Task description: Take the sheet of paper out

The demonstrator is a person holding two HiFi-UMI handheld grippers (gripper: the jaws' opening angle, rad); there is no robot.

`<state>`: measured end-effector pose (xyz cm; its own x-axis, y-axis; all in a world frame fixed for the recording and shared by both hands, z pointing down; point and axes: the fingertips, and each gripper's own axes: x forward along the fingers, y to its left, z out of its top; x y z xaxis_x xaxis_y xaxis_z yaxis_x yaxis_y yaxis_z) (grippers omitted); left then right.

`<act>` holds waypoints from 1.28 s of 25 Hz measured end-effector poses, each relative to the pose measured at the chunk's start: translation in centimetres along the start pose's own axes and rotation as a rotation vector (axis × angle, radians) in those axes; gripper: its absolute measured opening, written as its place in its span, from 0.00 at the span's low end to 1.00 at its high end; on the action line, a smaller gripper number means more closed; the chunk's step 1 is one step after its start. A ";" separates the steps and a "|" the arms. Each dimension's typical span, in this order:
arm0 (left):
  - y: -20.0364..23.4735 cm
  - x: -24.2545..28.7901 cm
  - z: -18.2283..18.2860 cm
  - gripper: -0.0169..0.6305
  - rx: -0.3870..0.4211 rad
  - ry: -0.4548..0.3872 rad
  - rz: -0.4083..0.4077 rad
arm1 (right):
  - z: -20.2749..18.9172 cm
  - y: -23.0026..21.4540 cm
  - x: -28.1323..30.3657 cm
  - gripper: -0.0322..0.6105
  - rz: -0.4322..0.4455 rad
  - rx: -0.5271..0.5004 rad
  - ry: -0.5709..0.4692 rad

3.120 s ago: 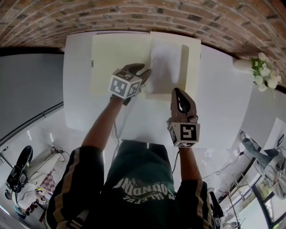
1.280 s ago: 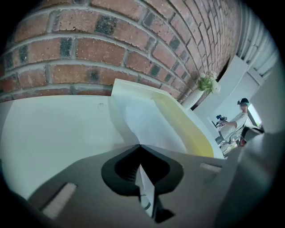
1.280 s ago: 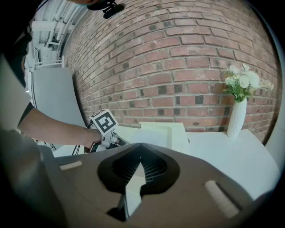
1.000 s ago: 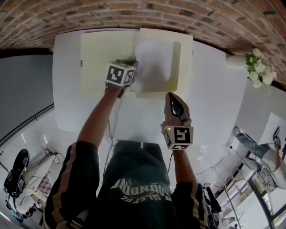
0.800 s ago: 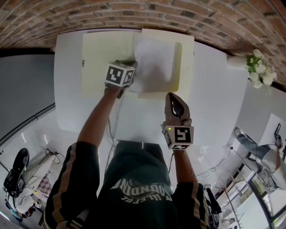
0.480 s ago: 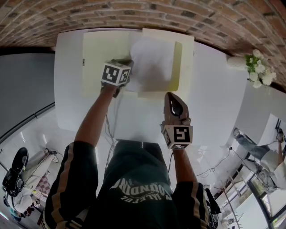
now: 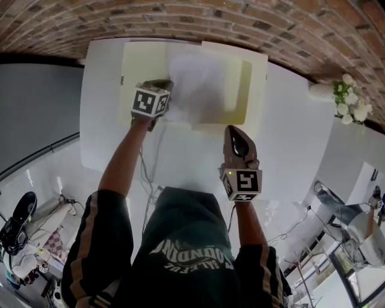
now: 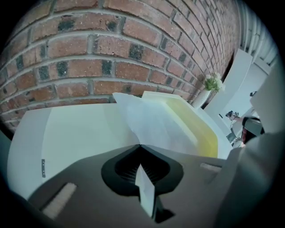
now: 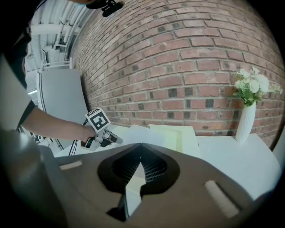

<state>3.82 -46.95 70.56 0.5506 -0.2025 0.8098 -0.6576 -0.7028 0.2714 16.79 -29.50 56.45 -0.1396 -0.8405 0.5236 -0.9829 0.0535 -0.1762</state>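
Sheet of paper (image 7: 201,81): upper centre of head view, white, spread over middle and right half of open cream folder (image 7: 139,66) on white table (image 7: 289,138). Sheet's left edge pinched in closed jaws of left gripper (image 8: 140,146); in left gripper view, paper fans away from jaw tips toward folder's yellowish right side. Right gripper (image 7: 234,129): right of centre, over bare table just below folder's lower edge, jaws closed, nothing between them. Brick wall (image 7: 240,18) along top; vase of flowers (image 7: 346,99) at far right.
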 end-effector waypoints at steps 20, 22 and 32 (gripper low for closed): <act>2.0 -13.2 0.4 0.04 0.069 -0.202 0.235 | 4.6 4.0 -2.7 0.05 0.104 -0.072 -0.109; 1.1 -15.4 0.7 0.04 0.082 -0.244 0.257 | 5.2 4.4 -3.7 0.05 0.113 -0.087 -0.130; -5.4 -26.0 2.3 0.04 0.145 -0.465 0.356 | 9.1 5.4 -8.7 0.05 0.132 -0.148 -0.266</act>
<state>-5.78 -39.50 46.79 0.4980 -0.6966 0.5166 -0.7841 -0.6161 -0.0749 13.81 -26.76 43.39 -0.2500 -0.9314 0.2647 -0.9679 0.2328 -0.0950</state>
